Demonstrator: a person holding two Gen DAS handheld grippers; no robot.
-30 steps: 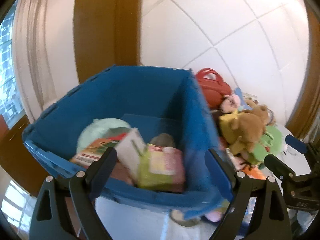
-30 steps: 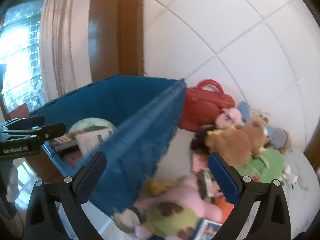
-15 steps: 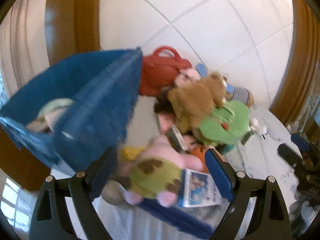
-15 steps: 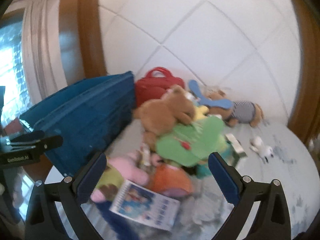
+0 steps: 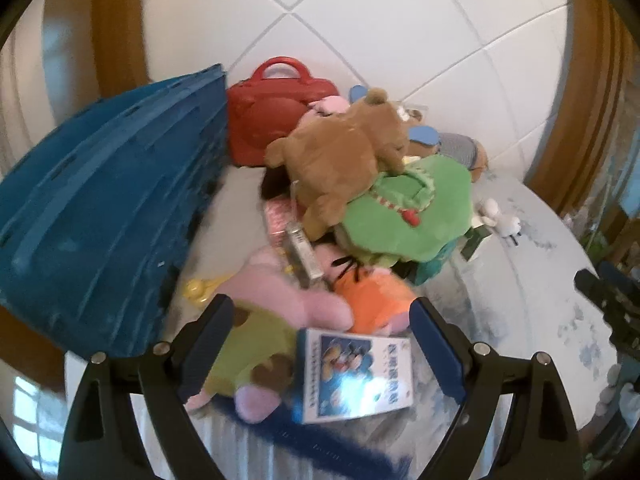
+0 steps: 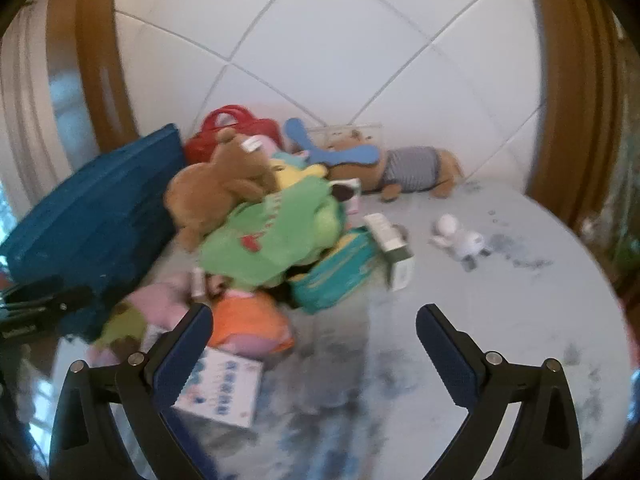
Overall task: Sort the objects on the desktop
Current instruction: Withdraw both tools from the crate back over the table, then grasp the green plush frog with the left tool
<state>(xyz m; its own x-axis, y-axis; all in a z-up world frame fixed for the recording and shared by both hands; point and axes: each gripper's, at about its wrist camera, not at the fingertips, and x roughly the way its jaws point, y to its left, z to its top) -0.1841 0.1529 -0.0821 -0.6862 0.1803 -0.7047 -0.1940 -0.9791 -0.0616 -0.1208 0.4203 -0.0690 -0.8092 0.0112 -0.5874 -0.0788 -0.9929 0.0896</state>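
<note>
A heap of toys lies on a round pale table (image 6: 500,320): a brown plush bear (image 5: 344,156) on a green plush (image 5: 404,212), an orange plush (image 5: 372,300), and a pink and green plush (image 5: 264,320). A blue cartoon booklet (image 5: 354,376) lies in front. My left gripper (image 5: 320,316) hangs open above the pink plush and the booklet, holding nothing. My right gripper (image 6: 314,320) is open over bare tabletop, right of the booklet (image 6: 224,392) and orange plush (image 6: 248,324). A blue crate (image 5: 104,216) stands at the left.
A red handbag (image 5: 276,120) stands against the white tiled wall. A striped brown plush (image 6: 412,168), a small white toy (image 6: 460,236), a white box (image 6: 394,248) and a teal pouch (image 6: 336,272) lie to the right. A blue strip (image 5: 332,452) lies near the front edge.
Both views have swung right, from the blue crate's inside to the toy heap, and dropped closer to the table. Both grippers stay open.
</note>
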